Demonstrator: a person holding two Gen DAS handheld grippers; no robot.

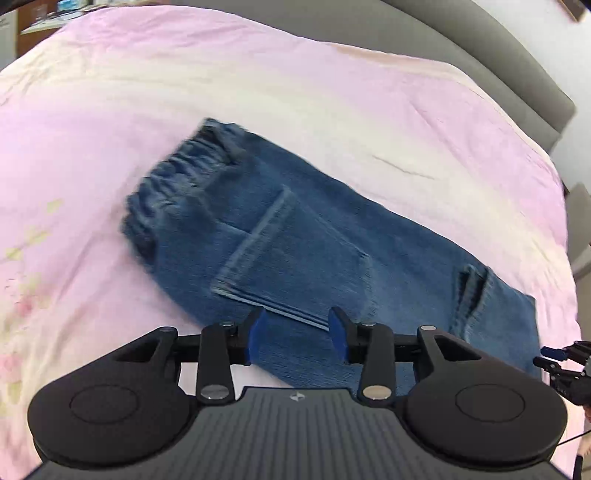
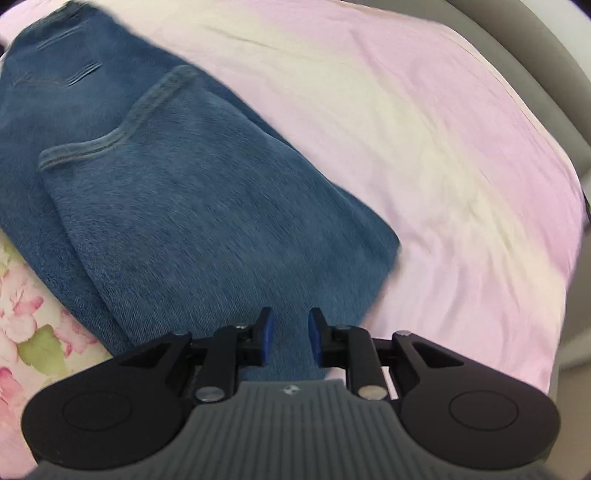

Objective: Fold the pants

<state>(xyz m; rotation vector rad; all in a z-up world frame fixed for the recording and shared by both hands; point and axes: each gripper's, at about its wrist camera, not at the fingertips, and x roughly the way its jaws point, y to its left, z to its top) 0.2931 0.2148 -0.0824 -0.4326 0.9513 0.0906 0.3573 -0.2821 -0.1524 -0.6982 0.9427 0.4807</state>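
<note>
Blue denim pants [image 1: 295,236] lie on a pink bedsheet [image 1: 332,92], folded lengthwise, with the leg ends folded back onto the upper part; the hem [image 1: 255,236] lies across the middle and the elastic waistband [image 1: 181,173] is at the far left. My left gripper [image 1: 301,332] is open and empty above the near edge of the pants. In the right wrist view the pants [image 2: 166,184] fill the left half. My right gripper [image 2: 291,336] is open and empty over the folded end; it also shows in the left wrist view [image 1: 561,363] at the far right edge.
The pink sheet [image 2: 443,166] has a floral print at the near left [image 2: 29,321]. A grey headboard or bed frame [image 1: 498,48] curves along the far right. Shelving [image 1: 40,14] shows at the top left beyond the bed.
</note>
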